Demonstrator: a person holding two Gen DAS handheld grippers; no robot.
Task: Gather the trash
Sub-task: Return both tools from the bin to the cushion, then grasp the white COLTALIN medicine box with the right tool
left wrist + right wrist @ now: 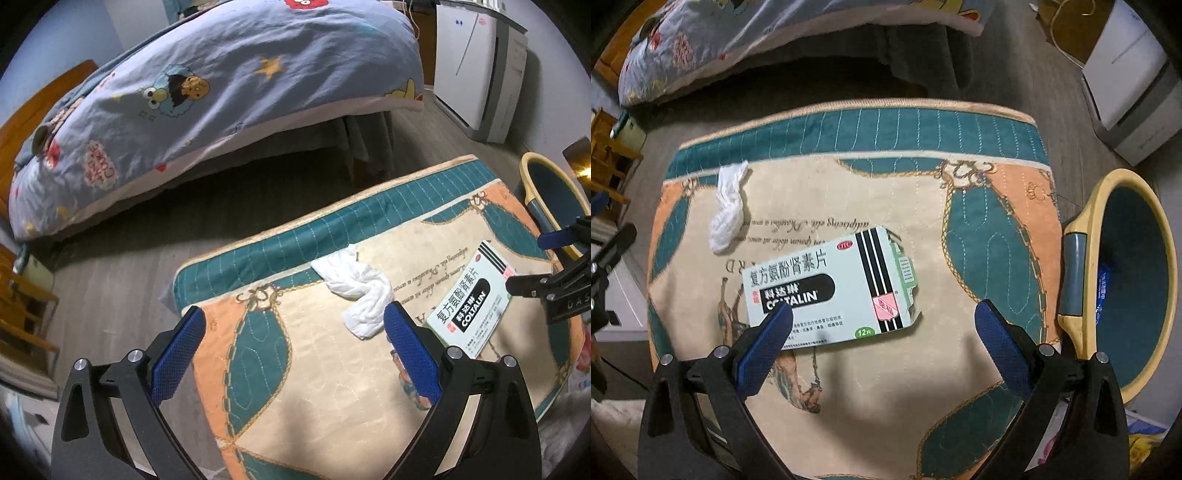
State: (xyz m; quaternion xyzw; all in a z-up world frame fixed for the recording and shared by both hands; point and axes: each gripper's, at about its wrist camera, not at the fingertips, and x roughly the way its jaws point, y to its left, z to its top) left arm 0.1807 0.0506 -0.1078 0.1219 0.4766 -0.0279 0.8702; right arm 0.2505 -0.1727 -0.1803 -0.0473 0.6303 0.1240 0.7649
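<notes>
Both claws gape wide, holding nothing: right gripper (882,314) over the pale-green cardboard medicine box (827,288), left gripper (295,317) near the crumpled white tissue (358,291)

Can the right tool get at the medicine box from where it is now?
Probably yes. The right tool is open and hangs just over the medicine box, which lies flat on the quilted mat with nothing on top. The crumpled tissue lies apart from it.

Both wrist views look down, close; share cushion (332,387) (886,387).
</notes>
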